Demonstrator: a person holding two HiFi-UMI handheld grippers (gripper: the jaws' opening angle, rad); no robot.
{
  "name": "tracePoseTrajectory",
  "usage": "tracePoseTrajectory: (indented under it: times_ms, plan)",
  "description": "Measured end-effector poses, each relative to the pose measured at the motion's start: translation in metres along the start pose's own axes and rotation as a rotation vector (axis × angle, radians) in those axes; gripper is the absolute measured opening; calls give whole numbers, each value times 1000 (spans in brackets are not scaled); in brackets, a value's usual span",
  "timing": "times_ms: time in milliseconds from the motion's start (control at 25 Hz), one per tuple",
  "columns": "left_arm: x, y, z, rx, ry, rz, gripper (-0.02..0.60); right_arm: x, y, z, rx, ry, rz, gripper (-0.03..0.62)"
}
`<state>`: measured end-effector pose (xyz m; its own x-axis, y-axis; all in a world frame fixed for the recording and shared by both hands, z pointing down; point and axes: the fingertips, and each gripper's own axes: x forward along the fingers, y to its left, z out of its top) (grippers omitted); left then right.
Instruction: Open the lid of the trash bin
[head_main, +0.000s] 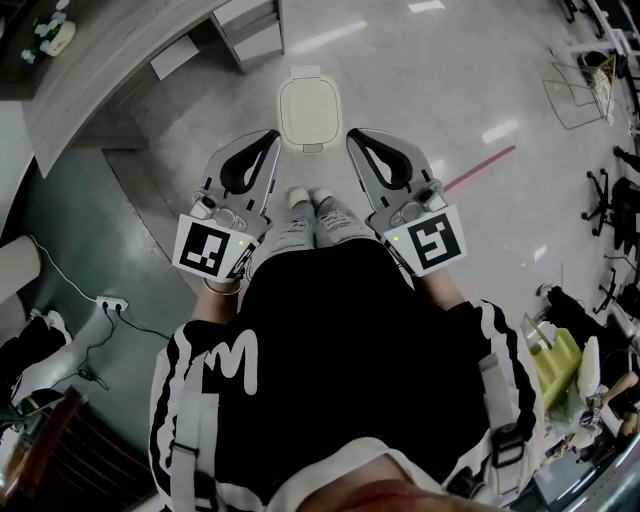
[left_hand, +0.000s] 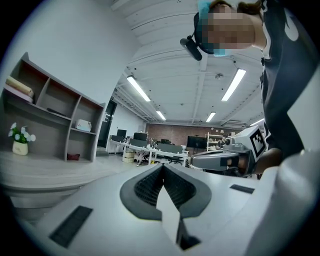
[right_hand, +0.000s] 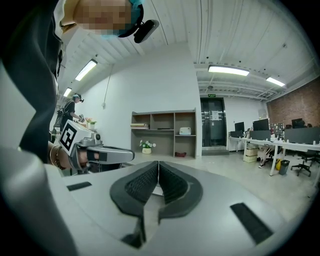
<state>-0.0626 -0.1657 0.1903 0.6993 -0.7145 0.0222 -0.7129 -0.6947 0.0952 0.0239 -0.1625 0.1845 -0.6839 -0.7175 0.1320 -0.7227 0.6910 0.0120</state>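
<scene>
Left claw (head_main: 271, 135), right claw (head_main: 351, 134) above trash bin (head_main: 309, 112)

Glossy pale floor (head_main: 420, 90), seen from steeply above, with ceiling lights mirrored in it; a darker grey area (head_main: 80, 240) borders it at left. Standing directly on the pale floor: a cream trash bin (head_main: 309, 112), lid down, just ahead of the person's two shoes (head_main: 327, 207); a red tape line (head_main: 478, 168) lying flat to the right of the bin and apart from it; a wire frame (head_main: 578, 88) and black office chairs (head_main: 603, 190) at the far right; a low drawer unit (head_main: 250, 30) at the top, beside a pale wood counter (head_main: 100, 70). On the darker area: a white power strip (head_main: 111, 303) with its cable trailing.
</scene>
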Motion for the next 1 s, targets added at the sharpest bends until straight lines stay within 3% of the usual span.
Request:
tracePoseTrajectory:
  times_ms: [640, 1000]
  plan:
    - [9, 6, -12, -41, -32, 74, 2, 20, -6, -19, -9, 6, 126, 14]
    - [8, 10, -48, -68, -14, 78, 2, 36, -3, -55, -18, 18, 200, 14]
